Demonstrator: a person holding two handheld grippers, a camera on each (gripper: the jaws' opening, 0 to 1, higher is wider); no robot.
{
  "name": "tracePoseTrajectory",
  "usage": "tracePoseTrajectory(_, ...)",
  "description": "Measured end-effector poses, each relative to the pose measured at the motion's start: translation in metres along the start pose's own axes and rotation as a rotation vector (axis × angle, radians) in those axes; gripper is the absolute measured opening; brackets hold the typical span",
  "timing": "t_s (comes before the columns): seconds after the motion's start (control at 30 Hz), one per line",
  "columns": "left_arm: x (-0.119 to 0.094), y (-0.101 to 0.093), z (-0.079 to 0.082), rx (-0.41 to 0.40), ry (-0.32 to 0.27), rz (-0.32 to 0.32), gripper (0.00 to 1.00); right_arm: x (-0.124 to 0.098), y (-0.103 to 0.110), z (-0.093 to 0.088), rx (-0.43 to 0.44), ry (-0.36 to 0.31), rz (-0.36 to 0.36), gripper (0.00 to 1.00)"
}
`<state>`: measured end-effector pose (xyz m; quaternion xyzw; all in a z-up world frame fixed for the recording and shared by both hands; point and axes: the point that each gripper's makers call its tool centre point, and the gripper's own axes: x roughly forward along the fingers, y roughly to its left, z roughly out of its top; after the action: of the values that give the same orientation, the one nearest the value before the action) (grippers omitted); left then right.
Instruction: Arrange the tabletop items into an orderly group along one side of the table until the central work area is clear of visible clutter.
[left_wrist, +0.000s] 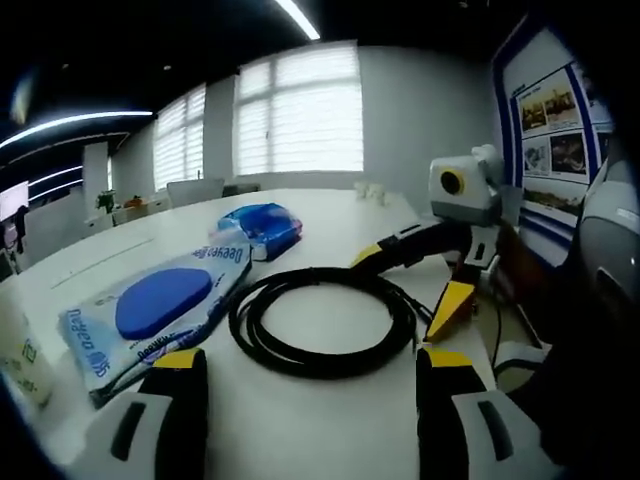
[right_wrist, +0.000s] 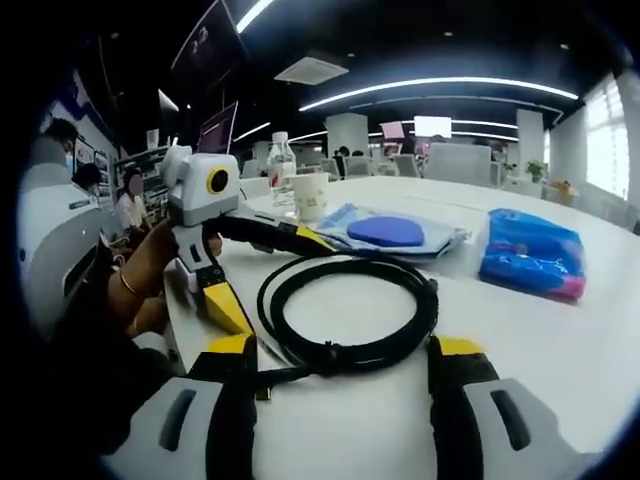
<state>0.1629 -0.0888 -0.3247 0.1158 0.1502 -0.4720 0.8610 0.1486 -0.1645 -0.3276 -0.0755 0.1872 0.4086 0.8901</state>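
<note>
Black and rubbery, the coiled cable (left_wrist: 322, 322) lies on the white table (left_wrist: 330, 225), in the middle between the two tools. It looks light but springy, likely to loosen unless several loops are pinched together, best at the rim nearest whichever tool takes it. The left gripper (left_wrist: 305, 365) stands wide with nothing in it; the right gripper (right_wrist: 342, 350) is likewise spread wide, bare, straddling the coil's near edge. Beside the coil lies a soft, slippery-looking packet with a blue disc (left_wrist: 160, 305), and beyond it a crinkly blue pouch (left_wrist: 260, 226). A paper cup (right_wrist: 311, 196) and water bottle (right_wrist: 283, 165) stand further off. The far tabletop is broad and bare; the near edge is close to the person's hand (right_wrist: 150, 265).
</note>
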Motion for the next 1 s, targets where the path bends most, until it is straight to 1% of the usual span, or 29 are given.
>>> tracePoseTrajectory(0.03,0.001,0.0,0.0,-0.005,-0.003,-0.007,0.85,-0.001,0.0,0.0,0.0,-0.003,0.001,0.63)
tracePoseTrajectory(0.1,0.005,-0.002,-0.002,-0.03,-0.014,-0.028,0.85,0.0,0.008,0.0,-0.008,-0.014,0.033,0.63)
tracePoseTrajectory(0.17,0.006,-0.001,-0.002,-0.033,-0.01,-0.02,0.85,0.0,0.015,0.0,-0.015,-0.018,0.074,0.65)
tracePoseTrajectory(0.27,0.006,0.002,-0.003,-0.03,-0.004,-0.03,0.84,0.0,0.003,-0.004,0.0,-0.013,0.049,0.7)
tracePoseTrajectory(0.3,0.008,0.002,-0.002,-0.014,-0.002,-0.037,0.84,0.0,-0.001,-0.005,0.0,-0.012,0.039,0.72)
tracePoseTrajectory(0.33,0.011,0.0,0.001,0.011,-0.006,-0.063,0.83,0.002,-0.006,-0.003,-0.013,-0.027,0.04,0.73)
tracePoseTrajectory(0.4,0.014,0.0,0.001,0.003,-0.001,-0.07,0.82,0.004,-0.008,-0.003,-0.009,-0.039,0.05,0.75)
tracePoseTrajectory(0.5,0.016,-0.001,0.002,0.001,0.004,-0.081,0.81,0.007,-0.004,0.002,-0.045,-0.071,0.083,0.75)
tracePoseTrajectory(0.57,0.017,-0.003,0.003,0.016,0.006,-0.098,0.8,0.008,-0.006,0.002,-0.035,-0.073,0.083,0.75)
tracePoseTrajectory(0.6,0.017,-0.004,0.003,0.018,0.008,-0.102,0.79,0.009,-0.007,0.004,-0.046,-0.085,0.081,0.76)
tracePoseTrajectory(0.63,0.019,-0.005,0.004,0.021,0.01,-0.113,0.77,0.009,-0.006,0.006,-0.059,-0.095,0.087,0.76)
tracePoseTrajectory(0.73,0.022,-0.006,0.006,0.026,0.011,-0.122,0.76,0.011,-0.007,0.003,-0.025,-0.085,0.102,0.71)
tracePoseTrajectory(0.8,0.021,-0.006,0.004,0.017,0.016,-0.126,0.75,0.013,-0.007,0.002,0.03,-0.081,0.106,0.69)
tracePoseTrajectory(0.83,0.022,-0.006,0.004,0.009,0.017,-0.127,0.75,0.014,-0.008,0.003,-0.002,-0.085,0.103,0.69)
tracePoseTrajectory(1.0,0.02,-0.007,0.004,0.012,0.008,-0.129,0.75,0.015,-0.008,0.004,0.004,-0.104,0.102,0.68)
